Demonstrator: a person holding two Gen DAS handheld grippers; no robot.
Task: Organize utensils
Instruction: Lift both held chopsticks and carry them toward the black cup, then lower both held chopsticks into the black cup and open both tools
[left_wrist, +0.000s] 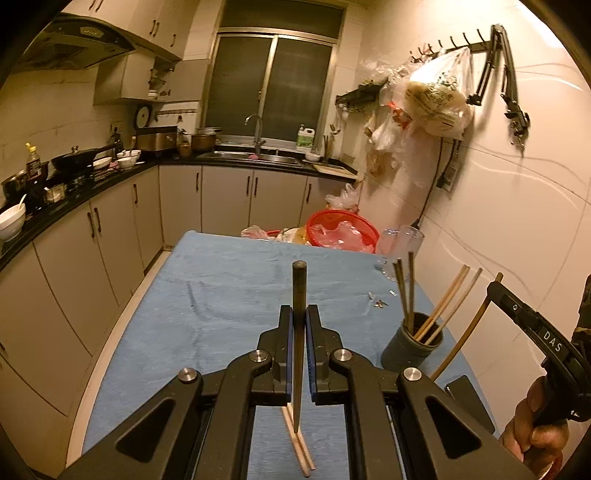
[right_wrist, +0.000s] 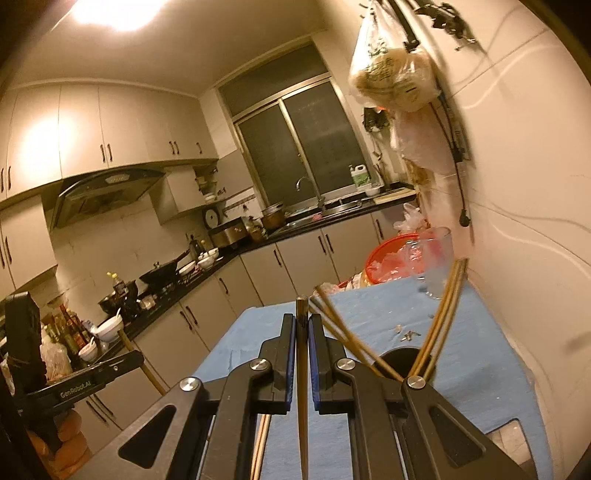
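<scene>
Both grippers carry a chopstick toward the holder.

Lower centre, left gripper (left_wrist: 298, 314) is clamped on a dark chopstick (left_wrist: 299, 291); right gripper (right_wrist: 302, 323) likewise grips a chopstick (right_wrist: 302, 365). Next, I judge: tip each into the grey holder (left_wrist: 410, 345) at right; two pale chopsticks (left_wrist: 301, 454) lie on the blue cloth (left_wrist: 207, 288).

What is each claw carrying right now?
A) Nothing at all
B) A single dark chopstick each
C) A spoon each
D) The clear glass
B: in the left wrist view the left claw is shut on a dark chopstick, and in the right wrist view the right claw is shut on another dark chopstick; the clear glass stands untouched on the blue table.
</scene>
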